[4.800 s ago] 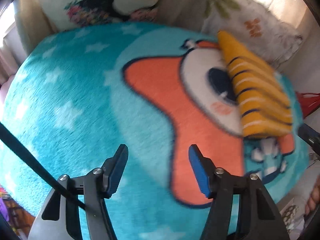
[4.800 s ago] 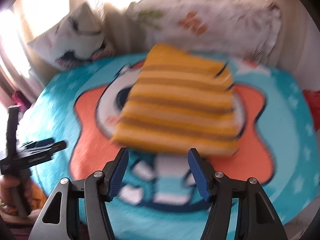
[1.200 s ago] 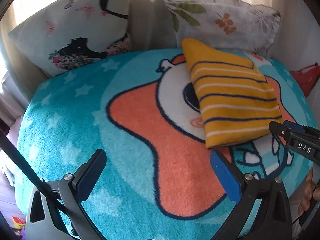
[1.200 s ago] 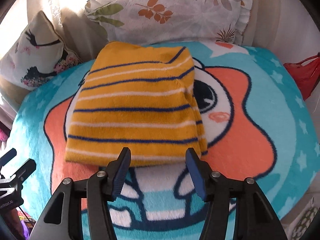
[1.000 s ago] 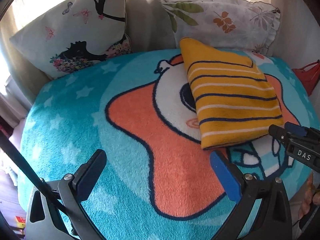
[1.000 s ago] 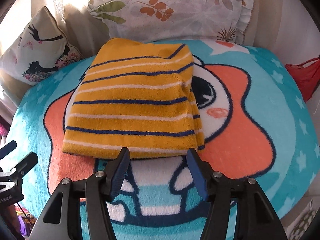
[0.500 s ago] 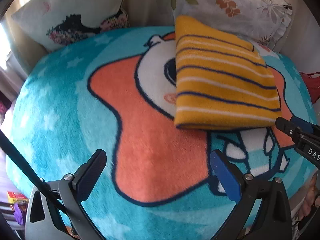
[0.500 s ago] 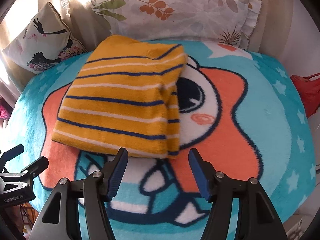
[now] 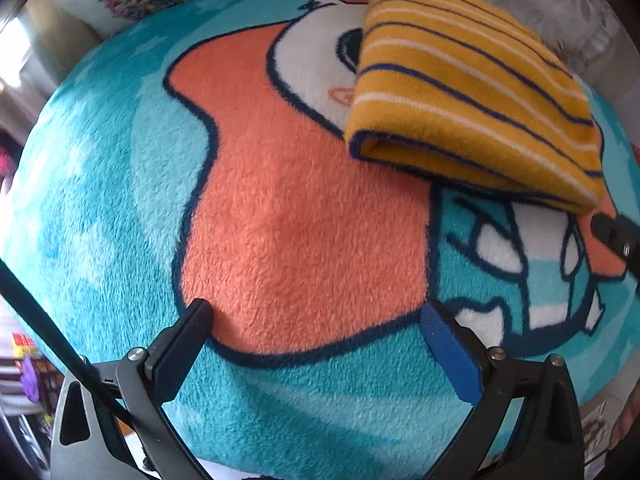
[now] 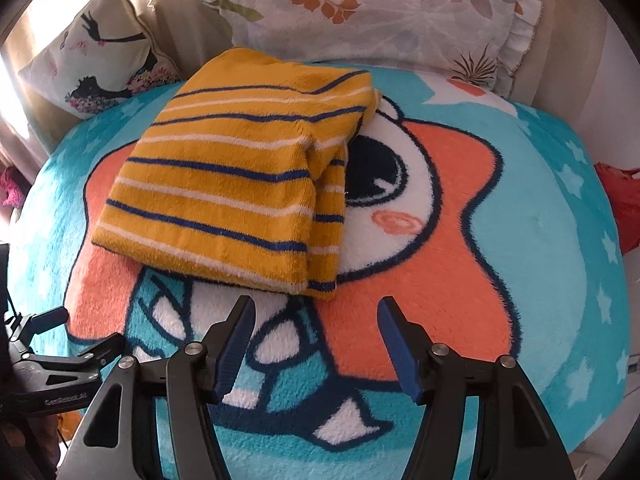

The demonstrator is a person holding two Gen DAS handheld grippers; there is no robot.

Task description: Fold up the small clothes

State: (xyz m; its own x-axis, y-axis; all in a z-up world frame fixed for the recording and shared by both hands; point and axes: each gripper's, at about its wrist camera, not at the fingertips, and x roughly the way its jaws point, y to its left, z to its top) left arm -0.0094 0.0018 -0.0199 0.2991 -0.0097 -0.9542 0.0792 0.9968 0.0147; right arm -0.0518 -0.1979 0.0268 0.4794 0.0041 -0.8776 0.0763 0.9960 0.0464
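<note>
A folded yellow garment with navy and white stripes (image 10: 240, 188) lies on a teal and orange cartoon blanket (image 10: 500, 240). In the left wrist view the garment (image 9: 472, 92) lies at the upper right, its folded edge facing the camera. My left gripper (image 9: 316, 340) is open wide and empty, low over the orange patch, short of the garment. My right gripper (image 10: 314, 336) is open and empty, just in front of the garment's near right corner. The left gripper also shows in the right wrist view (image 10: 80, 332) at the lower left.
A leaf-print pillow (image 10: 380, 12) and a bird-print cushion (image 10: 92, 64) stand behind the blanket. A red object (image 10: 620, 208) lies off the blanket's right edge. The blanket (image 9: 100, 184) drops off to the floor on the left.
The left gripper has moved lower and closer to the blanket, and the garment has shifted up and right in its view. The right gripper has moved to the right, toward the garment's right corner.
</note>
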